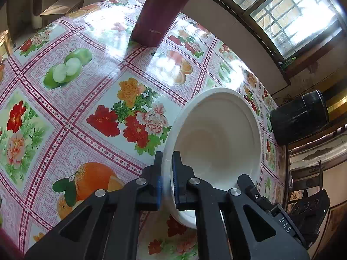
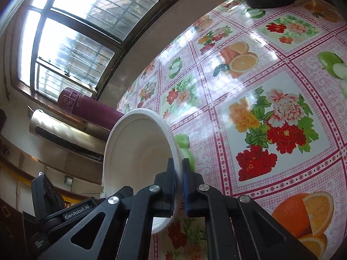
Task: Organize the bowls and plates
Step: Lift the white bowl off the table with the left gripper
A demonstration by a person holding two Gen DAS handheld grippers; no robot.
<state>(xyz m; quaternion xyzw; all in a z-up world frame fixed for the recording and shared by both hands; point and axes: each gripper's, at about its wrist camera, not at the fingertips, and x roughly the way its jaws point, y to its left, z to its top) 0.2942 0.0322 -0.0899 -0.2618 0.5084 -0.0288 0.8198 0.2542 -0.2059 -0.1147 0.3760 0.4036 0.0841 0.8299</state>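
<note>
Glossy tablecloth (image 1: 71, 117) printed with squares of fruit and flowers, spread over a table beside a barred window (image 2: 65, 43).

White bowl (image 1: 216, 134) raised off the cloth and tilted, opening turned back toward the cameras, base toward the table. Round, so no long axis. Plain white, smooth inside, with a broad flat rim and a faint ring moulded below it; empty.

Left gripper (image 1: 167, 162) clenched on the bowl's rim, one pad inside, one outside. Right gripper (image 2: 179, 169) likewise clamped on the rim of the bowl (image 2: 138, 151), at the opposite side.

Beyond the bowl: maroon flask (image 1: 158, 15) standing on the cloth near the window side, seen also in the right wrist view (image 2: 91, 106) past the bowl's far edge. Black round container (image 1: 301, 117) at the table edge past the bowl. Open cloth between bowl and flask.
</note>
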